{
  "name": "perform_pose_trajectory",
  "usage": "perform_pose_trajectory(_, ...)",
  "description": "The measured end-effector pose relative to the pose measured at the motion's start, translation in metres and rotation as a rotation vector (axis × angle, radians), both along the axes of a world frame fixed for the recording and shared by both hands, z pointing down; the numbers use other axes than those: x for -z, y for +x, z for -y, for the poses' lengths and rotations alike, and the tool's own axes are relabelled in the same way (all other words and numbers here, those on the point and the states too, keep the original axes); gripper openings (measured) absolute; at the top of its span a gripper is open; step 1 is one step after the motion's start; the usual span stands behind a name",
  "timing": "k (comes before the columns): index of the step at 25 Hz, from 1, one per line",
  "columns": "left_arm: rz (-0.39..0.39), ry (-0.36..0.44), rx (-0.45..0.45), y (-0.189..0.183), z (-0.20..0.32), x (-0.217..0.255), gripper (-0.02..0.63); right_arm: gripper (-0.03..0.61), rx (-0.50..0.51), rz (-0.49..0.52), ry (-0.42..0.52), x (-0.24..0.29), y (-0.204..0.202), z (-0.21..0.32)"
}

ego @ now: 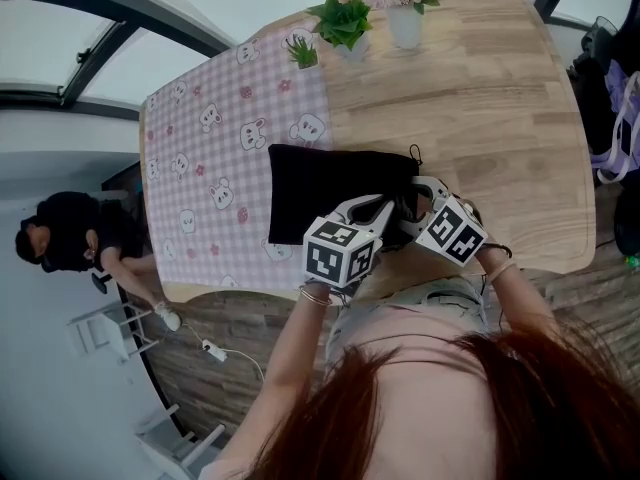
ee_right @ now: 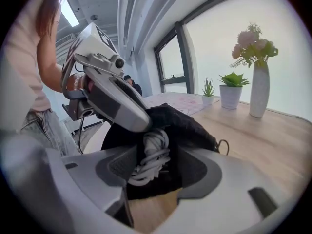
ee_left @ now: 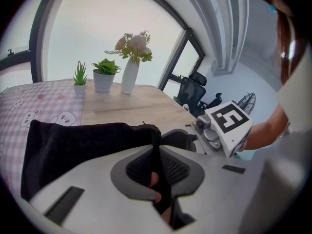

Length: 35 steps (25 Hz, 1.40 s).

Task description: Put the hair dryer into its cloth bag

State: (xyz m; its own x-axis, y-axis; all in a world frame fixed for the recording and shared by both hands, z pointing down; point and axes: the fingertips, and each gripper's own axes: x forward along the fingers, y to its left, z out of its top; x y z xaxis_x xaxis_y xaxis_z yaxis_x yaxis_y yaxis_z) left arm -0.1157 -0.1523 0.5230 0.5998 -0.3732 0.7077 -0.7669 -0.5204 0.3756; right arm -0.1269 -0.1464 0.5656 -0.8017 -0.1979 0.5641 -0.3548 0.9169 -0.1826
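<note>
The black cloth bag (ego: 330, 190) lies flat on the table, its mouth toward me. My left gripper (ego: 385, 211) is shut on the bag's edge; in the left gripper view (ee_left: 157, 179) black cloth (ee_left: 73, 140) is pinched between the pads. My right gripper (ego: 420, 204) is at the mouth from the right. Its jaws (ee_right: 156, 172) stand open around a coiled white cord (ee_right: 152, 152) that pokes out of the bag (ee_right: 187, 123). The hair dryer's body is hidden inside the cloth. The left gripper's body (ee_right: 112, 99) hangs just above the cord.
A pink checked cloth with bunnies (ego: 215, 138) covers the table's left half. A white vase of flowers (ego: 405, 23) and two potted plants (ego: 343, 23) stand at the far edge. A person in black (ego: 75, 233) crouches on the floor at left. An office chair (ee_left: 192, 89) stands beyond the table.
</note>
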Motion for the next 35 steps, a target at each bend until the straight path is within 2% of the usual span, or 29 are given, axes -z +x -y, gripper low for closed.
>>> perform_pose_trajectory(9, 0.000, -0.035, -0.025, 0.009, -0.002, -0.012, 0.031, 0.245, -0.146, -0.020, 0.022, 0.005, 0.039, -0.008)
perform_pose_trajectory(19, -0.001, -0.043, -0.027, 0.017, -0.003, -0.018, 0.031, 0.241, -0.229, -0.028, 0.030, 0.011, 0.061, -0.015)
perform_pose_trajectory(23, 0.002, -0.048, -0.021, 0.021, -0.004, -0.022, 0.041, 0.239, -0.237, -0.046, 0.033, 0.010, 0.070, -0.021)
perform_pose_trajectory(35, 0.013, -0.039, 0.013, 0.037, -0.013, -0.025, 0.124, 0.239, -0.227, -0.048, 0.022, 0.006, 0.092, -0.038)
